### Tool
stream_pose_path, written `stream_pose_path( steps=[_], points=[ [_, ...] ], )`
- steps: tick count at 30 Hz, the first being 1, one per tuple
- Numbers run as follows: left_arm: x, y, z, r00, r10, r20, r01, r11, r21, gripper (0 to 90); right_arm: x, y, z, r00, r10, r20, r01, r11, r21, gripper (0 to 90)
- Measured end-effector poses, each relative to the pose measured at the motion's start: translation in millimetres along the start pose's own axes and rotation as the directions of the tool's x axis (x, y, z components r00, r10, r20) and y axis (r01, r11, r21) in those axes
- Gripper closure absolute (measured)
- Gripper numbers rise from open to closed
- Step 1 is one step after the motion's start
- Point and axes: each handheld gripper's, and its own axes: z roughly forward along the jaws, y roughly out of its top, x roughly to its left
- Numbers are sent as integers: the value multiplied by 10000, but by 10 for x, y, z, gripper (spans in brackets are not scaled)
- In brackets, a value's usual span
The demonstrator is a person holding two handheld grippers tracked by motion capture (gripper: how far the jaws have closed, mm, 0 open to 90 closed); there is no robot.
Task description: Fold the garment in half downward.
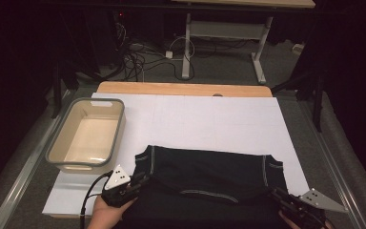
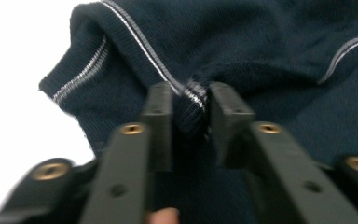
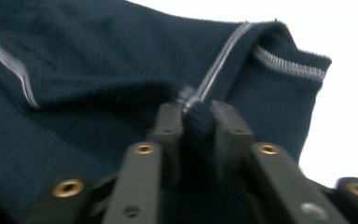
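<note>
A: The left gripper (image 2: 190, 109), a black two-jaw tool in the person's left hand, is clamped narrow on a pinch of the dark navy knitted garment with pale grey stitched seams (image 1: 209, 171). The right gripper (image 3: 198, 122) does the same on its side, with a fold of seam caught between its jaws.

B: Where does the garment lie?

A: It is spread flat along the near edge of the white sheet covering the wooden table (image 1: 209, 114), with its near part running out past the bottom of the high view. Each gripper holds it close to a short sleeve, left near the left sleeve, right near the right.

B: Which step is this?

A: It looks like a fold in progress: both sides are gripped and a layer seems already doubled over. The next move likely calls for lifting both pinches together, level, and carrying them across so the cloth lands even.

B: Anything else on the sheet?

A: A cream plastic bin with a grey rim (image 1: 119, 125), empty, stands at the left edge.

B: Any writing?

A: None legible; no brand or label shows.
</note>
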Motion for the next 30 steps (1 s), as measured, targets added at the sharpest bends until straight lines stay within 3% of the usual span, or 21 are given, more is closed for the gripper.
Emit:
stream_pose_path(
  steps=[3,5,9,12,14,16,18,21,23,25,27,30],
  points=[
    [-53,24,-56,9997,-252,-65,250,9993,-263,489,5,4,-95,9997,252,-41,-253,9991,-347,596],
    [-112,54,-98,9994,-127,-329,116,9993,-350,421,33,58,-158,9994,335,-76,-339,9967,-742,553],
    [-218,145,-148,9997,13,-244,-31,9971,-758,392,194,164,-196,9999,-48,-154,31,9943,-1062,540],
    [-349,218,-80,9991,364,205,-347,9963,-789,391,360,243,-117,9975,-540,-460,492,9938,-993,552],
    [-455,309,47,9959,558,717,-518,9970,-571,391,481,297,-31,9941,-800,-733,730,9930,-930,577],
    [-583,443,230,9876,951,1249,-955,9954,-23,349,605,347,97,9888,-986,-1118,898,9926,-814,603],
    [-701,535,404,9762,1419,1643,-1500,9880,380,328,731,392,251,9821,-1184,-1467,1119,9924,-518,632],
    [-764,573,604,9681,1517,1994,-1760,9781,1107,355,873,417,438,9727,-1593,-1690,1605,9870,-64,639],
    [-783,510,670,9651,1544,2114,-1858,9729,1375,428,895,386,510,9698,-1444,-1966,1530,9878,295,604],
    [-819,436,723,9620,1883,1975,-2255,9562,1866,459,927,340,564,9624,-1669,-2144,1862,9798,731,534],
    [-843,400,704,9652,2126,1526,-2374,9566,1691,538,955,274,620,9615,-1737,-2129,2012,9727,1152,511],
    [-838,396,704,9694,2108,1261,-2301,9589,1662,690,995,248,622,9596,-2332,-1578,2507,9627,1020,643]
  ],
)
